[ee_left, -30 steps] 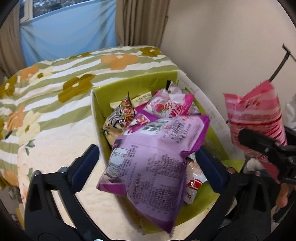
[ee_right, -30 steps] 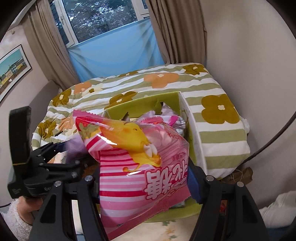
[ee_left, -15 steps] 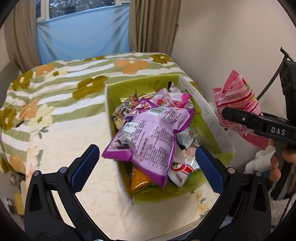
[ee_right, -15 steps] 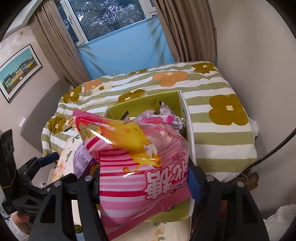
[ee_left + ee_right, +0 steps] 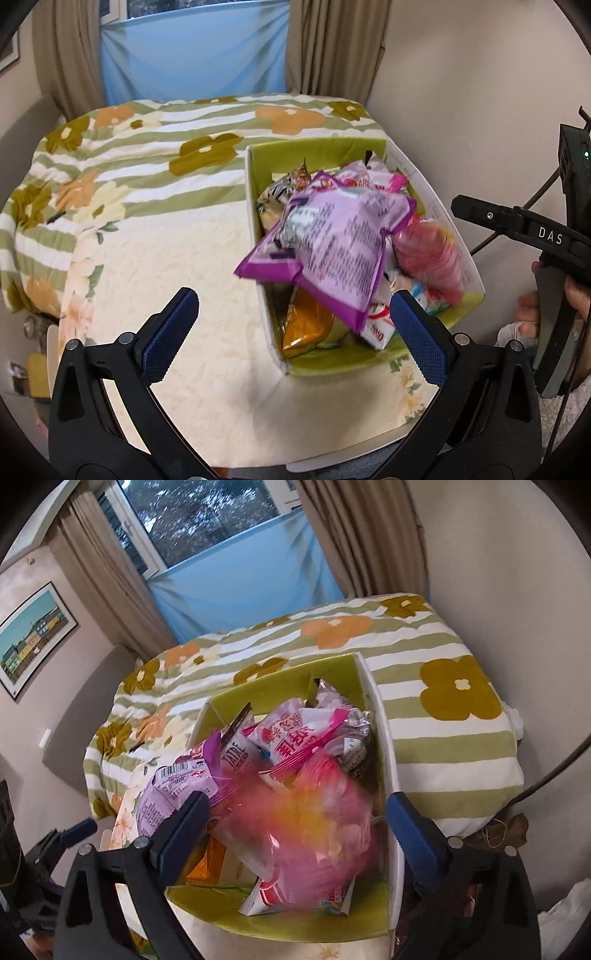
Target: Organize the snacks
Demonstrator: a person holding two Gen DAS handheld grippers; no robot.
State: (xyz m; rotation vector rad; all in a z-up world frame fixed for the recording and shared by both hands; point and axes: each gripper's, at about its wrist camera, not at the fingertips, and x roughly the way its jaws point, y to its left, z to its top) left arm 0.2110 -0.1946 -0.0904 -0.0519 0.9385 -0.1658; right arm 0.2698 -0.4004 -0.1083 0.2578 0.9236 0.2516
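Observation:
A green cardboard box (image 5: 321, 155) full of snack bags sits on the flowered cloth; it also shows in the right wrist view (image 5: 280, 679). A purple bag (image 5: 332, 240) lies on top, hanging over the box's left wall. A pink striped bag (image 5: 314, 823), blurred by motion, is in the box's near right part; it also shows in the left wrist view (image 5: 430, 251). My left gripper (image 5: 291, 325) is open and empty in front of the box. My right gripper (image 5: 295, 812) is open above the pink bag, not touching it.
The flowered, striped cloth (image 5: 147, 240) covers the table left of the box. A wall (image 5: 461, 92) stands close on the right. Curtains and a blue sheet (image 5: 192, 51) hang behind. A black cable (image 5: 554, 771) runs at the right.
My right gripper opened and the pink bag dropped into the box. My left gripper let go of the purple bag and pulled back from the box.

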